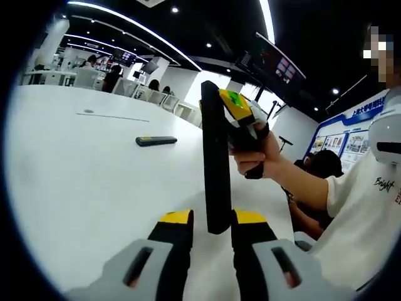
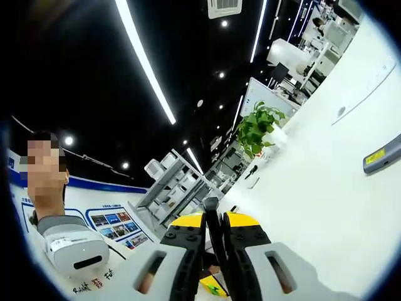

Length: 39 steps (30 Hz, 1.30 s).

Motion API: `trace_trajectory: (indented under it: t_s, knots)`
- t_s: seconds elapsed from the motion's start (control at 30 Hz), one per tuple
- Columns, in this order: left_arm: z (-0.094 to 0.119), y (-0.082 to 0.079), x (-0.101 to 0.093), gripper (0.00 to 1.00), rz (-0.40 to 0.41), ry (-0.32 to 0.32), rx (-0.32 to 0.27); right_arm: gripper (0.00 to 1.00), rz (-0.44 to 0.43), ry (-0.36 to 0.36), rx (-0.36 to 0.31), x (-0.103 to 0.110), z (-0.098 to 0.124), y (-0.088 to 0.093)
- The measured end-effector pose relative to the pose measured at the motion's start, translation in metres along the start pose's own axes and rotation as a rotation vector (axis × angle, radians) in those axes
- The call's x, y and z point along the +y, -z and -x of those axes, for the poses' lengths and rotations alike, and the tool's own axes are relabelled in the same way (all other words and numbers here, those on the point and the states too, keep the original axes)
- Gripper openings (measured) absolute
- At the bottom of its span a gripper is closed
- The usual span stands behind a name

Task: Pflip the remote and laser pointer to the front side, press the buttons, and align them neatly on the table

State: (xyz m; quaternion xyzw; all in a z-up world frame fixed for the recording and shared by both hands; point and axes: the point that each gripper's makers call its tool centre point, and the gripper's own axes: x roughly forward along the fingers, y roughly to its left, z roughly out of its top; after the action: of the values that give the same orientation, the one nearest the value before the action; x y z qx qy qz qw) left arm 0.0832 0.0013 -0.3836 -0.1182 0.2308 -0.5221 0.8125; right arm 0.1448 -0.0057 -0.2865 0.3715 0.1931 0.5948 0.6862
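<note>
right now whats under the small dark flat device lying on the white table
The small dark flat device lies directly on the bare white table. Nothing shows beneath it; its underside is hidden.

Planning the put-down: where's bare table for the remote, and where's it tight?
Bare white table lies between the laser pointer and the left gripper. More beyond the pointer, up to the round inset. Tight at the upright remote, where the right gripper and hand meet.

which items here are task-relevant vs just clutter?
Job:
- remote, upright, held between jaws of left gripper and right gripper
- laser pointer, flat on table

Clutter:
- plant
- shelves
- wall posters
</note>
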Motion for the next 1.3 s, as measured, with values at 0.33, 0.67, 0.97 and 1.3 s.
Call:
trace_trajectory:
  t_s: [0.33,0.67,0.97,1.3]
  knots:
    - [0.005,0.003,-0.005,0.27,-0.064,-0.009,0.017,0.14,-0.013,-0.013,-0.003,0.003,-0.002,0.003]
    - [0.009,0.005,-0.003,0.31,-0.089,-0.052,0.029,0.14,-0.018,-0.001,-0.023,0.001,0.004,-0.001]
    - [0.016,-0.002,0.001,0.31,-0.088,-0.096,-0.011,0.14,-0.009,0.007,-0.050,0.003,0.008,-0.006]
    - [0.030,-0.011,0.006,0.31,-0.131,-0.159,-0.060,0.14,-0.006,0.058,-0.124,0.002,0.014,-0.023]
